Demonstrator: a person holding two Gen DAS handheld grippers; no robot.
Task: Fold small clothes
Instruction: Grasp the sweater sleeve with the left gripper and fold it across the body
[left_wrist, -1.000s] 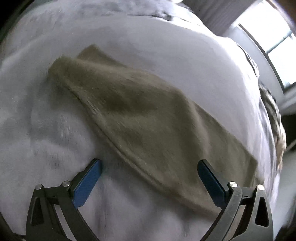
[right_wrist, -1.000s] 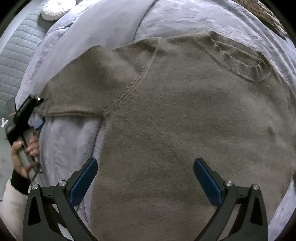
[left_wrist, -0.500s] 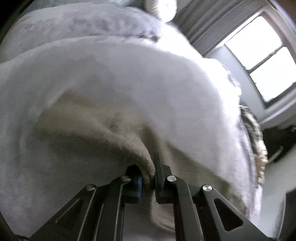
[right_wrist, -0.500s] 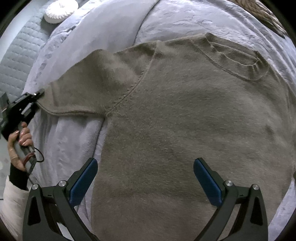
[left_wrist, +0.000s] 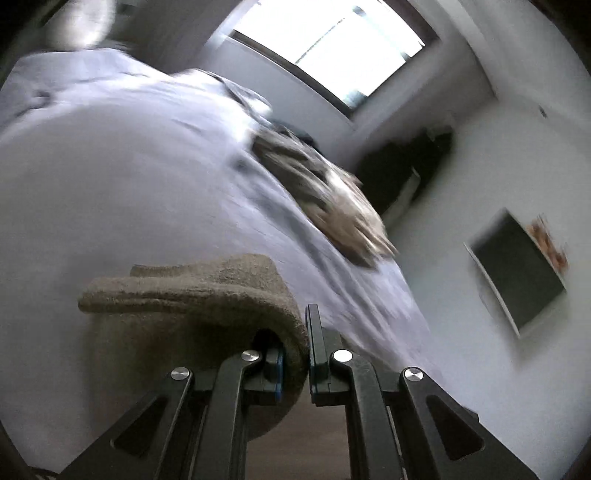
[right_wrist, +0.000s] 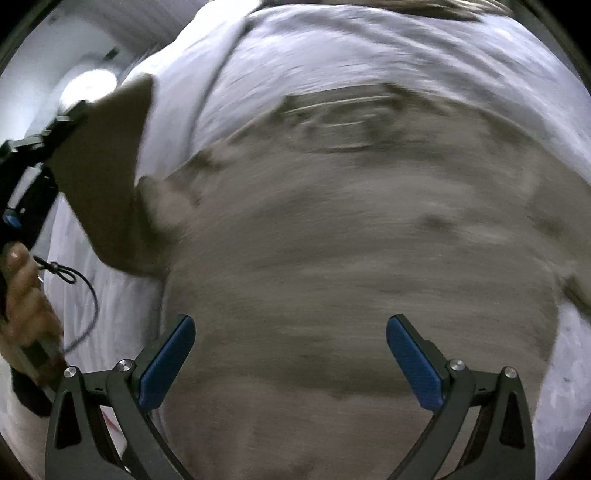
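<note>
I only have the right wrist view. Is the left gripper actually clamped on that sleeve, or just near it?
Observer: Clamped. The left gripper is shut on a fold of the sweater sleeve.
Operator: Anything past the sweater on the bed?
Observer: A brown and cream knitted throw lies at the far edge of the lavender blanket.
Operator: And the room beyond?
Observer: A bright window and a dark wall screen.

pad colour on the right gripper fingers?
Blue pads on black arms, right gripper open over the sweater. Clearest in the right wrist view.
</note>
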